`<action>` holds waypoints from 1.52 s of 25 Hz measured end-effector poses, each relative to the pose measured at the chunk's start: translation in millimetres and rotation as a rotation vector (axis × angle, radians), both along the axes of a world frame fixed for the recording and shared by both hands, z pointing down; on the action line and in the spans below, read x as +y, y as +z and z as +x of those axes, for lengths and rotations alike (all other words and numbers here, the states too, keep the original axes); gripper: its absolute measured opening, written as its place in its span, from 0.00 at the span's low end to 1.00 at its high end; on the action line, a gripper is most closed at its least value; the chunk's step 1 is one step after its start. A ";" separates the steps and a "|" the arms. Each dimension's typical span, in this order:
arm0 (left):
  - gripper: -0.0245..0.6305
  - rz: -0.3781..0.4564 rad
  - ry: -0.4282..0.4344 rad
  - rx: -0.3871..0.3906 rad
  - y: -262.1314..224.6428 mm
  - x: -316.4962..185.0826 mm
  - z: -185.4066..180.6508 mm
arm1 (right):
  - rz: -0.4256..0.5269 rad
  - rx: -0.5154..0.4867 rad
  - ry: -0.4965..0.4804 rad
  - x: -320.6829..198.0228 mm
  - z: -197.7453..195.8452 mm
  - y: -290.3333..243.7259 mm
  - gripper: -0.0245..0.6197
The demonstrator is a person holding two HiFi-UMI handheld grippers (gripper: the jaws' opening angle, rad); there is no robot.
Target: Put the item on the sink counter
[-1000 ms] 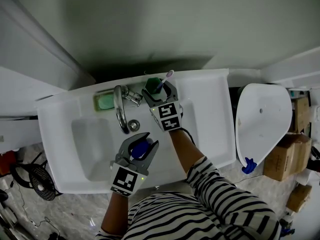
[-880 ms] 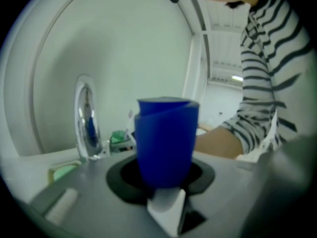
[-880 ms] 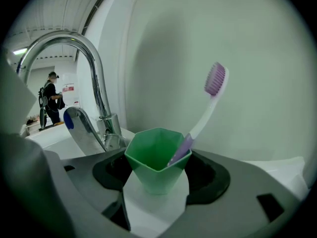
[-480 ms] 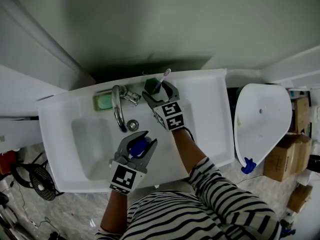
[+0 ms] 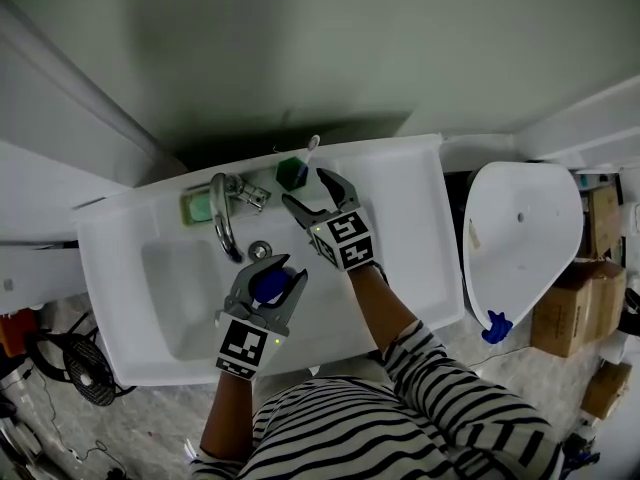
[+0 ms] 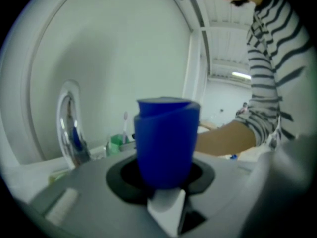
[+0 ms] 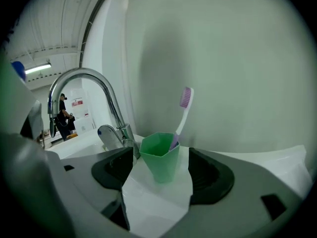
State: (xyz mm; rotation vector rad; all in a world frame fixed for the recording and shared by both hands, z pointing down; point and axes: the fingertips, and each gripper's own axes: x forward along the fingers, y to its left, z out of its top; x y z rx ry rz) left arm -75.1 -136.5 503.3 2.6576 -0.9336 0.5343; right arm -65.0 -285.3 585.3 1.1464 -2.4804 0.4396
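Left tongs [image 5: 279, 266] clamped on the upright blue cup [image 5: 268, 285]. Right tongs [image 5: 304, 187] stand apart and empty, with the green cup [image 5: 292, 173] on the bench [image 5: 410, 218] just beyond their tips. Judged: bare bench lies ahead of the left tongs.

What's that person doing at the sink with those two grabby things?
A person stands at a white sink with a gripper in each hand. The left gripper is closed on a blue cup, holding it up over the sink. The right gripper is open and empty. Its jaws point at a green cup with a toothbrush in it, and they don't touch it. That cup stands on the counter beside the faucet. The blue cup isn't on the counter yet.
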 end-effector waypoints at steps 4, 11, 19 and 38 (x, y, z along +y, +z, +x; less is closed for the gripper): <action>0.25 0.005 0.000 0.000 -0.6 -5.0 6.6 | 0.011 -0.043 -0.027 15.1 12.0 -20.9 0.52; 0.25 0.022 0.006 -0.011 -6.2 -15.0 21.6 | 0.054 -0.087 -0.124 47.0 36.5 -66.1 0.52; 0.25 0.024 0.041 -0.046 -6.5 -18.9 40.1 | 0.072 -0.118 -0.318 88.2 53.2 -112.6 0.52; 0.25 0.002 0.371 -0.092 -15.6 18.4 102.2 | 0.097 -0.120 -0.832 170.4 37.0 -158.6 0.34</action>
